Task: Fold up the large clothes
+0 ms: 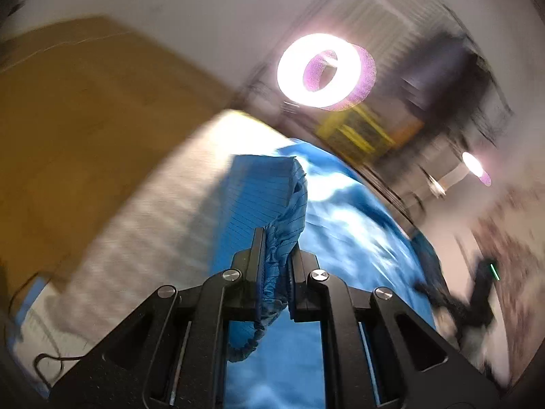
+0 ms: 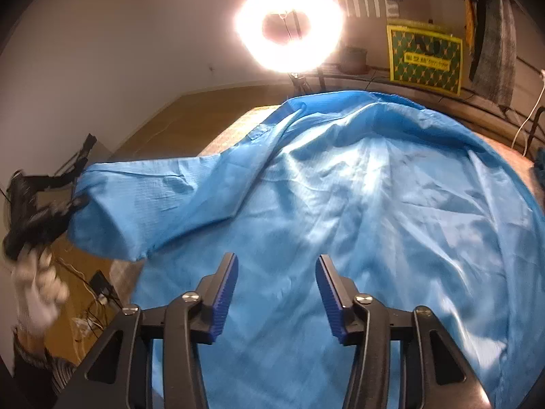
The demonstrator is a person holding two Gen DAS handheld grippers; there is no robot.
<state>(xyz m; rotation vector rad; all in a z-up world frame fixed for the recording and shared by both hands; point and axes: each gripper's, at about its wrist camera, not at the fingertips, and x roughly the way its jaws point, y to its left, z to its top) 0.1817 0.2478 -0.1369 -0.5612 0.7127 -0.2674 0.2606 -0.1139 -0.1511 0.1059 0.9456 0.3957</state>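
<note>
The left gripper [image 1: 276,259] pinches the blue coat's [image 2: 340,204] elastic cuff [image 1: 272,272], while the right gripper [image 2: 276,272] hangs half open above the coat, holding nothing

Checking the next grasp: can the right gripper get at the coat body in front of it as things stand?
Probably yes. The right gripper stands open just over the blue coat, and nothing lies between its fingers and the fabric. The left gripper, shut on the sleeve cuff, is off to the side.
</note>
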